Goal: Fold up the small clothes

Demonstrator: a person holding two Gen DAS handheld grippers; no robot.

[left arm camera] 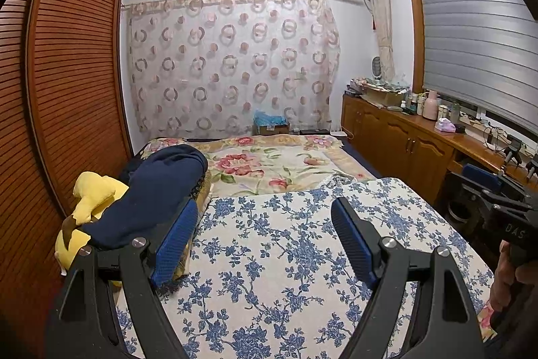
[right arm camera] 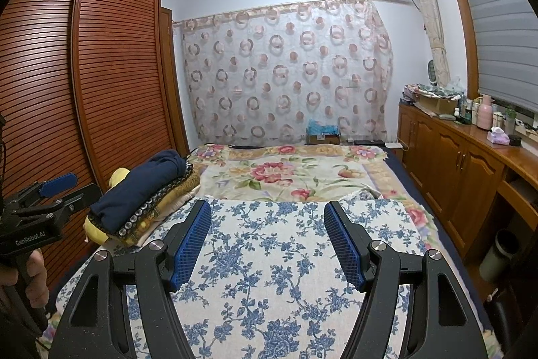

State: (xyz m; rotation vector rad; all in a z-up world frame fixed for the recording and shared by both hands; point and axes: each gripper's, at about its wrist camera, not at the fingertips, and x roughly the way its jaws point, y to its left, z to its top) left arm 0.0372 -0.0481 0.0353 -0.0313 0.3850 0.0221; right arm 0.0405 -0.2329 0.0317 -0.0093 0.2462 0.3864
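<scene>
Beside the wardrobe (right arm camera: 111,63), navy garment (right arm camera: 141,187) lengthwise.

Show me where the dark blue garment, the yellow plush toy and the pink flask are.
Dark blue garment (right arm camera: 141,187): right wrist view, on its top fold.
Yellow plush toy (left arm camera: 92,190): left wrist view, on its upper yellow part.
Pink flask (right arm camera: 486,115): right wrist view, on its body.

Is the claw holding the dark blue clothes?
No, both the left claw and the right claw are open and empty, while the blue clothes lie on a pile.
</scene>
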